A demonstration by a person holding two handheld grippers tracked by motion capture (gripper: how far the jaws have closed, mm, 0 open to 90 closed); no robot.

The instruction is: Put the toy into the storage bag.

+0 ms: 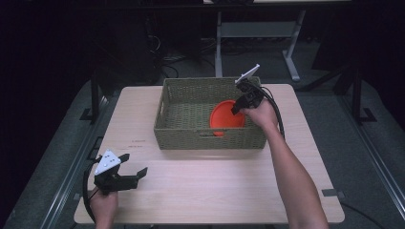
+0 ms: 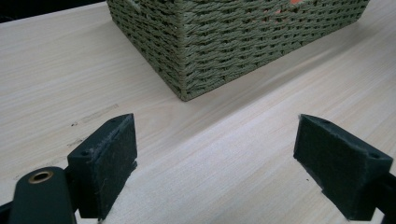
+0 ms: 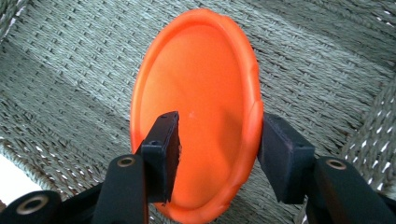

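An orange plate (image 1: 224, 119) (image 3: 201, 93) lies tilted in the right part of a green woven basket (image 1: 210, 140) (image 2: 224, 42). My right gripper (image 1: 237, 109) (image 3: 219, 119) reaches down into the basket from its right side. One jaw stands over the plate's inner face and the other just outside its rim, and the rim sits loose in the gap. The pads do not press on it, so this gripper is open. My left gripper (image 1: 135, 163) (image 2: 215, 123) rests low over the table's front left, open wide with bare wood between its jaws.
The wooden table (image 1: 215, 191) has the basket at its back middle. From the left gripper, the basket's near corner stands a short way ahead. Table legs and cables sit on the dark floor beyond the far edge.
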